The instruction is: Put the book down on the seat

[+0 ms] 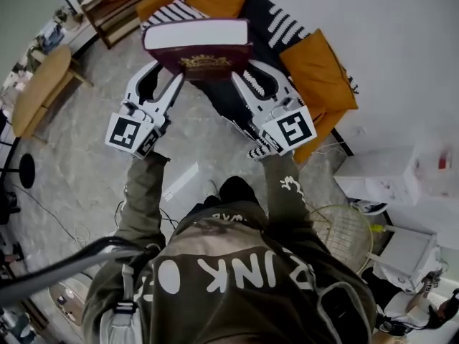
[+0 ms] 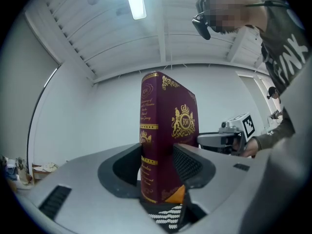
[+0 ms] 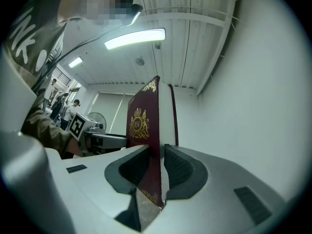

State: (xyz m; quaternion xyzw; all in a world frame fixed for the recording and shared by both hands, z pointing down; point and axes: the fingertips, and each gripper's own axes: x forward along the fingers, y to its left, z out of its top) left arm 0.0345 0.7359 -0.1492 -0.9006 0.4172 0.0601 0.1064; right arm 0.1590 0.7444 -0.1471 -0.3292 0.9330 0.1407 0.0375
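Far to the left we see a round wooden table (image 1: 39, 88) on the grey mottled floor (image 1: 79, 170); beyond it, further off, stands a low wooden shelf (image 1: 118, 6) with things piled on it that are too small to name; nearer than the table, at the left edge, the black round foot (image 1: 25, 170) of some stand rests on the floor; a thin cable (image 1: 44, 210) trails across the floor near it; at the right a white box (image 1: 380, 174) lies by the pale wall; nearer than the box is a round wire mesh thing (image 1: 348, 233), which we cannot name for certain; overhead a long ceiling lamp (image 2: 135, 1) is lit; in the right gripper view a standing fan (image 3: 97, 117) and a few people (image 3: 73, 106) show far off at the left.
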